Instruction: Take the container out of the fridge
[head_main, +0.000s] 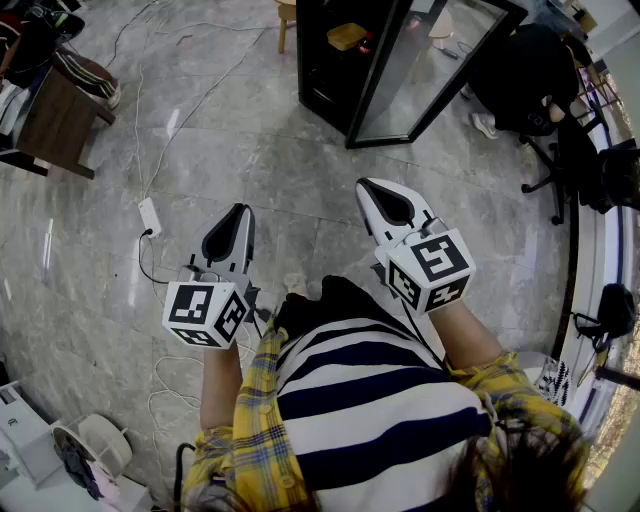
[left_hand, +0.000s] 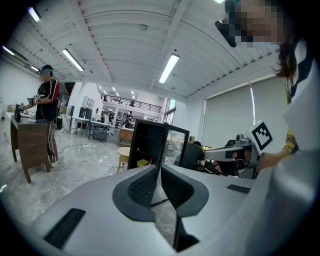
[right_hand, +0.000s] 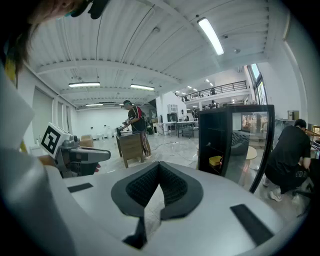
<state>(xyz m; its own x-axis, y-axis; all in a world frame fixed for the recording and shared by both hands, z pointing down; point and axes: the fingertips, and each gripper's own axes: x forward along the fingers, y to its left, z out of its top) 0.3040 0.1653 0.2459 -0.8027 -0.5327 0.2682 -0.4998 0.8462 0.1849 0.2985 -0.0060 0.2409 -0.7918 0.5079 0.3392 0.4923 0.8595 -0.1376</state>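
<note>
Left gripper (head_main: 239, 212): jaws together with nothing between them, held out in front of the body and tipped a little down.
Right gripper (head_main: 373, 190): same story, jaws closed on nothing, aimed ahead and slightly down.
Fridge (head_main: 328, 62): a black cabinet on the floor, well ahead of both grippers, with its glass door (head_main: 432, 68) swung wide open.
Container (head_main: 346, 36): yellow, sitting on a shelf inside the fridge, in plain sight through the open front and untouched.
Person in black (head_main: 525, 65): bent over just beyond the open door, so there's traffic on that side.
Stage: this reads as the approach. Neither tool is anywhere near the shelf, and the reach is not yet begun.
Step in hand: close the gap to the fridge and commit to one gripper. The right looks the better bet, because its own view has the container (right_hand: 215, 160) almost straight ahead, inside the frame and left of the door.
Doing it well: part the jaws before entering the cabinet, not inside it. Come in level with the shelf and stay off the frame and the door edge. Set the pads on two opposite sides of the container, squeeze gently, lift just clear, then draw straight back out.
Risk: a shut gripper arriving at the shelf would likely shove the container deeper in.
</note>
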